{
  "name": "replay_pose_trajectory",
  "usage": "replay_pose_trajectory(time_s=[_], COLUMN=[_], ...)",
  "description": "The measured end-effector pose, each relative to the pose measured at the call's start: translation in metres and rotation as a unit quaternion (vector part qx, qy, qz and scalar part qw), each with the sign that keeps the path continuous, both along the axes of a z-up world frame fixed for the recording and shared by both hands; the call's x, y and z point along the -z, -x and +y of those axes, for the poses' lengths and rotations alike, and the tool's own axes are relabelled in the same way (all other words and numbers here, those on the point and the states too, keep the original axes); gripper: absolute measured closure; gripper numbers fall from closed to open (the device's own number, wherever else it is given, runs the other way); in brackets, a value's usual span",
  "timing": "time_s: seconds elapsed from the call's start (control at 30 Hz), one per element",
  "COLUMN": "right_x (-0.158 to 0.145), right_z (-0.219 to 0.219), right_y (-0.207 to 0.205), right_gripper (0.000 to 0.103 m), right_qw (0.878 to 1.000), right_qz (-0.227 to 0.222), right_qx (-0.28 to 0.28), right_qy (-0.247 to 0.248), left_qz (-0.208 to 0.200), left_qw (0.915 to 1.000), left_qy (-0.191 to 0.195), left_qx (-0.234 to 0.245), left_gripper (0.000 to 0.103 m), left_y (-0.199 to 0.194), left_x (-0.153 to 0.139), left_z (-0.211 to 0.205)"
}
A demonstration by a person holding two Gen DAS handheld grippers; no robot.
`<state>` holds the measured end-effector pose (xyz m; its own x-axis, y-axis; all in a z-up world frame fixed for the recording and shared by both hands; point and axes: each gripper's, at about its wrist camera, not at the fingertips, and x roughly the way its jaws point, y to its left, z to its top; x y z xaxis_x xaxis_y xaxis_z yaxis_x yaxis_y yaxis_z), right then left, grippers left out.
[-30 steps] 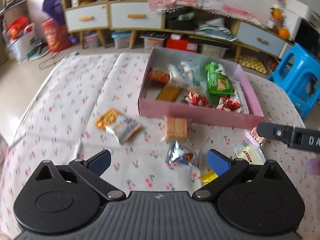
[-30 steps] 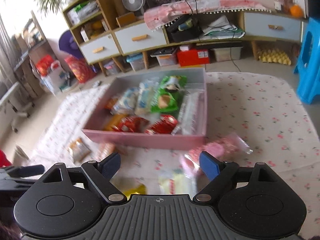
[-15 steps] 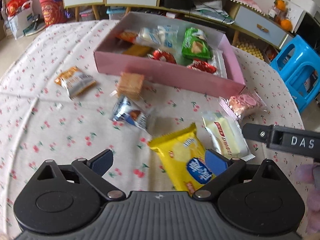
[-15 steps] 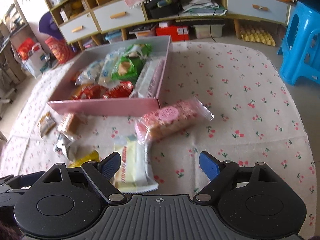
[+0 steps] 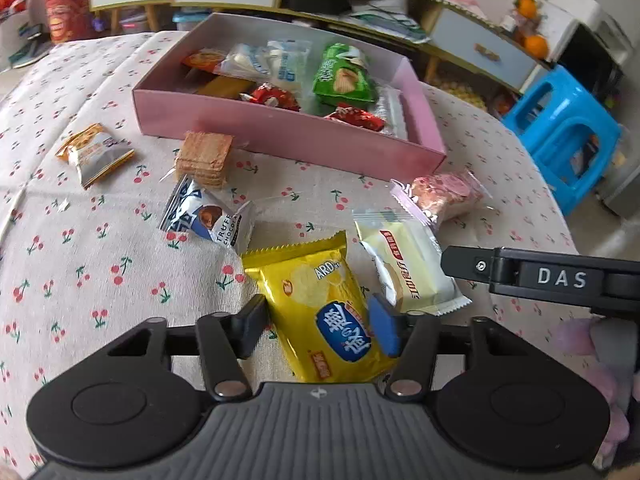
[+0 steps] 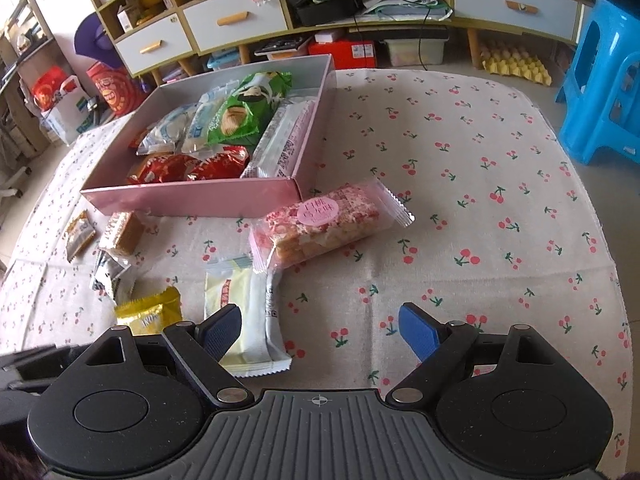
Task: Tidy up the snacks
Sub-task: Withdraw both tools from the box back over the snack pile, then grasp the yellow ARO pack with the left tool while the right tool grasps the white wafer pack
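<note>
My left hand-held gripper (image 5: 318, 330) straddles the yellow foil chip packet (image 5: 320, 312) near the table's front edge, jaws narrowed, contact uncertain. My right hand-held gripper (image 6: 320, 334) is released above the cherry-print tablecloth (image 6: 460, 208). The pink cardboard box (image 5: 288, 136) holds several snacks.

This is a home, most likely a living room. A cherry-print cloth (image 6: 460, 184) covers the surface, and along the far wall runs a low wooden sideboard (image 6: 240, 20) with white drawers and cluttered shelves. A blue plastic stool (image 6: 600, 92) stands at the right, egg trays (image 6: 516, 64) lie on the floor, and what look like oranges (image 5: 534, 42) sit far right.
</note>
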<state>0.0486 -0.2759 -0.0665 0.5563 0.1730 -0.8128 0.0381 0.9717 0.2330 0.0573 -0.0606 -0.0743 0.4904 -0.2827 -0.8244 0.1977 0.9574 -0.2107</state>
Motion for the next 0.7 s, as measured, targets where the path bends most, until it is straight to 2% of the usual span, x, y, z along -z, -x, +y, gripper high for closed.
replay_pose_trajectory(time_s=[0.2, 0.5, 0.7], right_x=[0.002, 0.004, 0.011], right_z=[0.008, 0.033, 0.055], right_y=[0.004, 0.009, 0.01], right_gripper=[0.015, 0.015, 0.015], right_qw=[1.0, 0.998, 0.995], right_qz=[-0.002, -0.012, -0.016], right_qx=[-0.014, -0.059, -0.089], right_qy=[0.007, 0.018, 0.039], left_qz=[0.001, -0.042, -0.05], left_qw=[0.9998, 0.9964, 0.9961], left_qy=[-0.009, -0.053, -0.047], left_qx=[0.016, 0.052, 0.056], left_gripper=[0.055, 0.056, 0.056], left_y=[-0.001, 0.006, 0.0], left_x=[-0.004, -0.011, -0.012], left_z=[0.019, 0.052, 0.078])
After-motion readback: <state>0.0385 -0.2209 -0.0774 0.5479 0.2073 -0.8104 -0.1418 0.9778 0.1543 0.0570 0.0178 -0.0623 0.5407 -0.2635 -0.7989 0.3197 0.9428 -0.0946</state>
